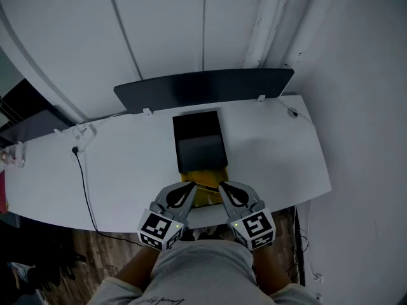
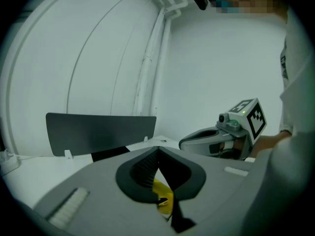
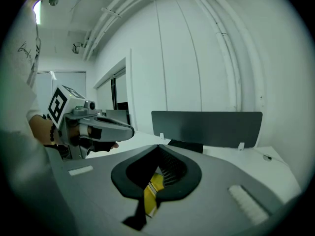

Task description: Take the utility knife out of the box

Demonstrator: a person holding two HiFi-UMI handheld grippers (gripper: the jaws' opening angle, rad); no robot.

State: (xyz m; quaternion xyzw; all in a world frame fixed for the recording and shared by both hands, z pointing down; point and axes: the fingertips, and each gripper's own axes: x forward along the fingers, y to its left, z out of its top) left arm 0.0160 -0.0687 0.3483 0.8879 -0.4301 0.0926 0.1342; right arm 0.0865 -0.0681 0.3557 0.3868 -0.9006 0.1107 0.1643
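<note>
Left gripper (image 1: 189,187) and right gripper (image 1: 224,188) were both pinched closed, holding nothing | yellow utility knife (image 1: 205,193) lay at black box (image 1: 198,132) near end, under their tips | risk, judged: unopened jaws would shove the knife deeper, or nudge the box.

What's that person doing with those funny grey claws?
A person holds a grey two-jaw gripper in each hand over a white desk. The left gripper and right gripper both point, jaws together, at the yellow near end of a long black box lying on the desk. Neither holds anything, and no knife is out yet.
</note>
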